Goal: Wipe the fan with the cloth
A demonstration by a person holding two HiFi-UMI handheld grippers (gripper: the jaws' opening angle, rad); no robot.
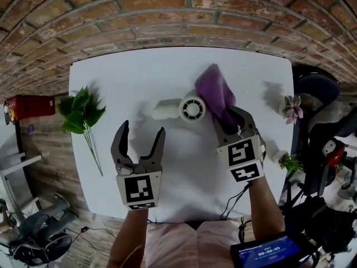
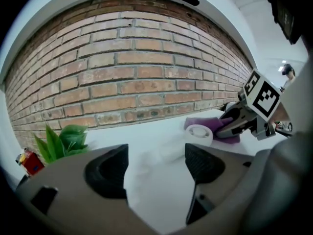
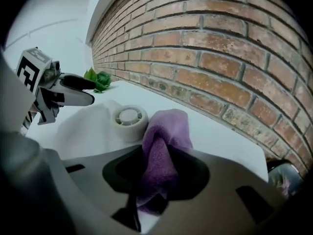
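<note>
My right tongs [image 1: 232,118] grip the cloth [image 1: 215,91] just beside the fan [image 1: 192,109]; my left tongs [image 1: 142,129] stand open, empty. Wiping, I judge, lies ahead.

You are looking down on a white rectangular tabletop [image 1: 111,82] that is running up to a red-brown brick wall [image 1: 167,15]. A green leafy sprig [image 1: 82,111] is lying at the left edge, its stems pointing toward you. A small pale pink flower [image 1: 292,108] is sitting near the right edge, and a small green tuft of plant [image 1: 290,162] is sitting nearer you. A red boxy object [image 1: 28,108] is standing off the table to the left. A dark chair [image 1: 315,88] is standing to the right. A blue-lit screen [image 1: 266,254] is glowing at bottom right.
</note>
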